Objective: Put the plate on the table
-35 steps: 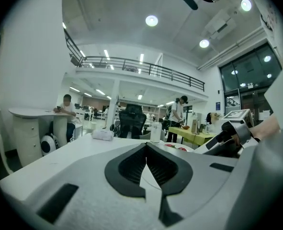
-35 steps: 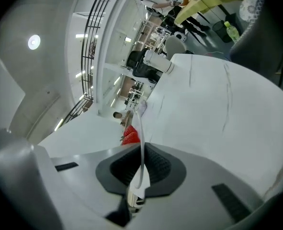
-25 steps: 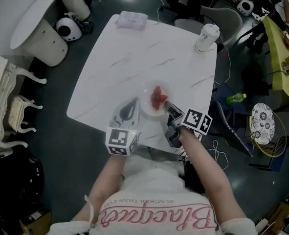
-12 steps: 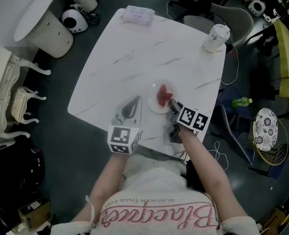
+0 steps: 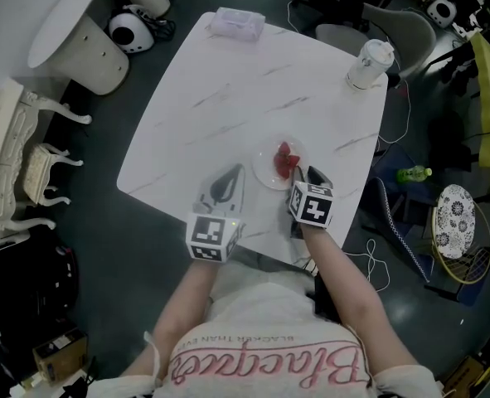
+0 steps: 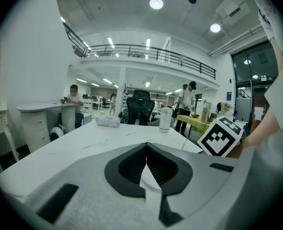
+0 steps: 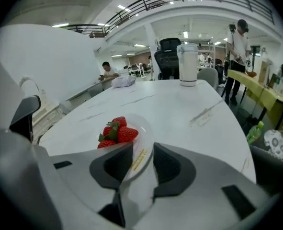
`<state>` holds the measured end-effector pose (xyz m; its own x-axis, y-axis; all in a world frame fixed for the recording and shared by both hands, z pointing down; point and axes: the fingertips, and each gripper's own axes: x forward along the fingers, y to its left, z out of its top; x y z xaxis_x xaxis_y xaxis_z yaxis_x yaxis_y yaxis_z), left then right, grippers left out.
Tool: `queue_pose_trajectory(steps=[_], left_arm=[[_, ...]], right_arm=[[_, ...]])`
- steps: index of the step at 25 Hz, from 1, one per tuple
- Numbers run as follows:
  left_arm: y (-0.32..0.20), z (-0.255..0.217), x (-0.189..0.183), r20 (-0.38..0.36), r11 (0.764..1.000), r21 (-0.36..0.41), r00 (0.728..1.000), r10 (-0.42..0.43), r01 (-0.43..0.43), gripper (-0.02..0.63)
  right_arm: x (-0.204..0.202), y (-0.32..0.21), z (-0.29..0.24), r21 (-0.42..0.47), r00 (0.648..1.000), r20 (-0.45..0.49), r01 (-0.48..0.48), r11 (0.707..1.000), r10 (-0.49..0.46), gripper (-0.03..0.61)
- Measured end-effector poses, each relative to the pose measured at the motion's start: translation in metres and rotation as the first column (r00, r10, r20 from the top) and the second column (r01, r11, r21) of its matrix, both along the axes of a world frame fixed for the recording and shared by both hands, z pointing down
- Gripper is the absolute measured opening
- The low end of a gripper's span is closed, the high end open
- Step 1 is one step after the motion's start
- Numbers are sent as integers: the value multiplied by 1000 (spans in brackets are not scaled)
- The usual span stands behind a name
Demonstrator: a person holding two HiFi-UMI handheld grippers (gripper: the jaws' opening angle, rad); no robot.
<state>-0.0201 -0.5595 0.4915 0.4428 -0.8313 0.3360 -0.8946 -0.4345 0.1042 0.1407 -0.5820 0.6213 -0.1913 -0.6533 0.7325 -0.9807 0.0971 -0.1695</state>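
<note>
Where the white table (image 5: 228, 98) comes closest to the person, the plate (image 5: 265, 169) lies flat on its top, over toward the table's right side. A small heap of red strawberries (image 5: 287, 160) with green leaves sits on the plate.

The right gripper (image 5: 308, 176) is just beside the plate, on the person's side of it, and points at it. In the right gripper view its 2 jaws stand apart, and the near rim of the plate lies in the gap between them. I cannot tell if either jaw touches the rim. The strawberries are just past the left jaw's tip.

The left gripper (image 5: 230, 177) is to the left of the plate, near it but not touching. It is over a bare part of the table and points away from the person. In the left gripper view its 2 jaws are pressed together at the tips, and nothing is between them.

Near the far right corner of the table stands 1 tall white cup (image 5: 369, 63) with a lid. Near the far left corner lies a soft pale packet (image 5: 237, 23). Both are well apart from the plate. On the dark floor to the right of the table lies a green bottle (image 5: 410, 173).
</note>
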Motion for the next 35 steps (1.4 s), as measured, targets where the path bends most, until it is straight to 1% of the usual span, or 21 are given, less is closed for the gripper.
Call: queue_pose_trajectory(steps=[2, 3, 6, 9, 11, 16, 20, 24, 27, 29, 31, 35], left_arm=[[1, 0, 1, 4, 1000, -1, 1000, 1, -1, 5], [2, 1, 2, 6, 1000, -1, 1000, 3, -3, 5], [4, 2, 3, 3, 1000, -2, 1000, 9, -9, 5], [7, -1, 8, -3, 1000, 7, 1000, 24, -24, 5], [10, -5, 11, -5, 999, 18, 999, 40, -40, 5], [17, -15, 15, -3, 997, 46, 998, 61, -60, 5], [32, -24, 22, -7, 994, 69, 996, 87, -87, 5], [46, -34, 27, -13, 990, 97, 994, 108, -106, 5], [50, -47, 30, -13, 984, 128, 992, 124, -122, 5], [52, -61, 32, -16, 978, 162, 991, 135, -131, 5], [53, -77, 34, -13, 969, 204, 990, 143, -137, 5], [56, -113, 40, -6, 944, 295, 987, 160, -151, 5]], right_arm=[[1, -3, -2, 32, 998, -55, 19, 999, -17, 117], [2, -5, -2, 44, 998, -65, 18, 999, -15, 117], [1, -6, 0, 42, 999, -40, 5, 999, -4, 115], [1, -3, -1, 34, 1000, -14, 14, 999, -14, 115], [4, 1, -8, 47, 1000, 5, 13, 999, -13, 115], [4, 13, -47, 119, 997, 30, 73, 990, -77, 115], [2, 32, -89, 172, 988, 115, 80, 982, -101, 115], [-8, 50, -140, 277, 973, 175, 99, 956, -151, 116], [-21, 64, -171, 349, 964, 167, 139, 927, -208, 115], [-30, 70, -194, 415, 961, 129, 170, 894, -243, 115], [-35, 76, -218, 494, 958, 98, 187, 849, -268, 116], [-41, 85, -266, 648, 956, 49, 189, 738, -288, 113]])
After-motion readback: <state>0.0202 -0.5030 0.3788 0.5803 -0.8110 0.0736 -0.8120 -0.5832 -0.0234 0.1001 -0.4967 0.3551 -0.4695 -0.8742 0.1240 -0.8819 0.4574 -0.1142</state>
